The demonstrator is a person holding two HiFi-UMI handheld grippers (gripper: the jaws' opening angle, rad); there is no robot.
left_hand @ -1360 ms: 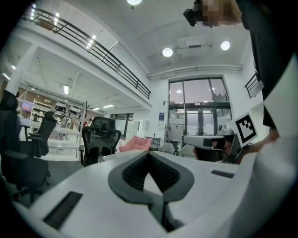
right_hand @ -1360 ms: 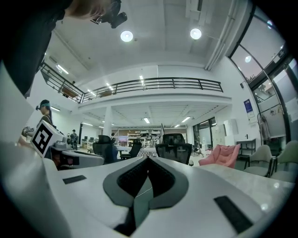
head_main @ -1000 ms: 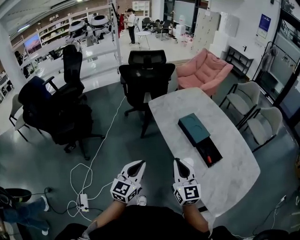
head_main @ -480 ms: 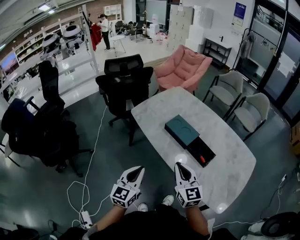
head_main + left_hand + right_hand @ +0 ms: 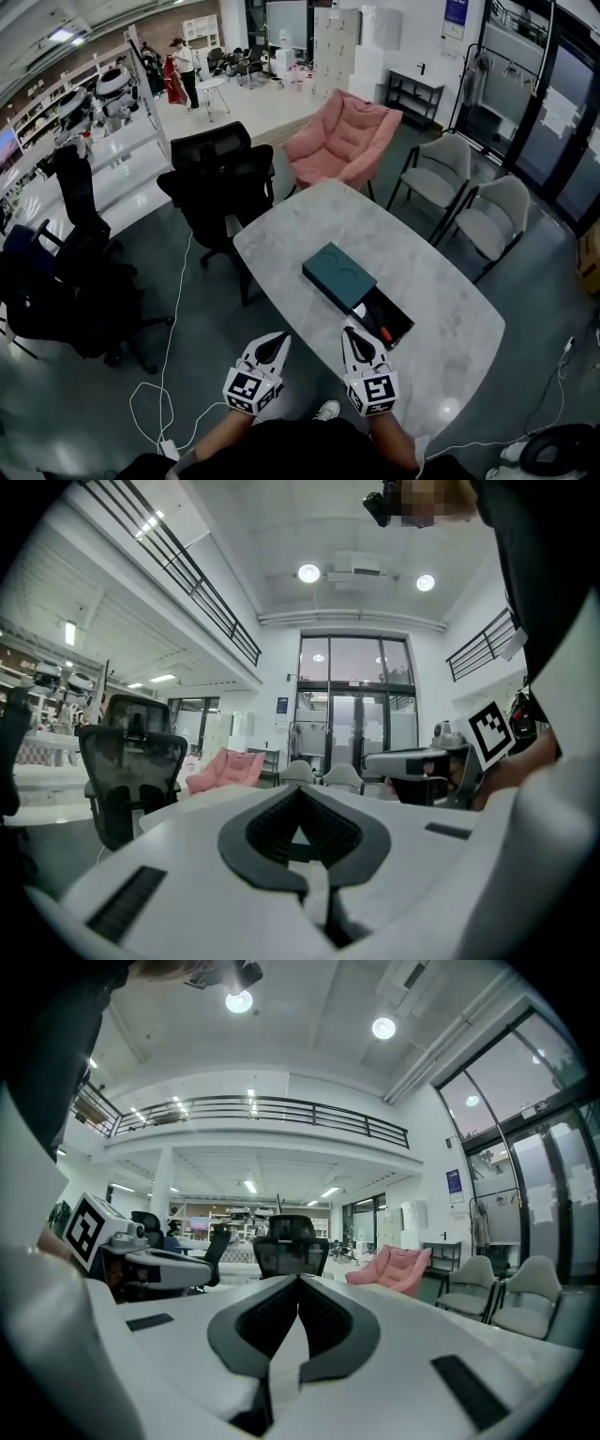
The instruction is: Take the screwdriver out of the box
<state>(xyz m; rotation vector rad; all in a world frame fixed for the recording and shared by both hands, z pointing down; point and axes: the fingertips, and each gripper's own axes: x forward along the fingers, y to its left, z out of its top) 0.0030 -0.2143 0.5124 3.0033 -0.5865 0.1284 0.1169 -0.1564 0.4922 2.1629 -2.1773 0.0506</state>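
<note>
A dark teal box (image 5: 338, 276) lies on the white marble table (image 5: 422, 272), its black drawer (image 5: 386, 319) slid out toward me. Inside the drawer lies a screwdriver with a red-orange handle (image 5: 384, 333). My right gripper (image 5: 352, 335) hovers at the table's near edge, just short of the drawer, shut and holding nothing. My left gripper (image 5: 275, 341) hangs over the floor left of the table, jaws together and empty. In the right gripper view the right gripper (image 5: 298, 1283) points level across the room. The left gripper (image 5: 300, 803) in its own view does the same.
Black office chairs (image 5: 220, 178) stand at the table's far left, a pink armchair (image 5: 342, 136) beyond it and grey chairs (image 5: 497, 220) on the right. A white cable (image 5: 169, 337) runs over the floor to a power strip at the lower left.
The view has swung so the table and box now sit nearer and more centred. Both grippers have come closer to the table's near edge; the right one now reaches the drawer's end.
</note>
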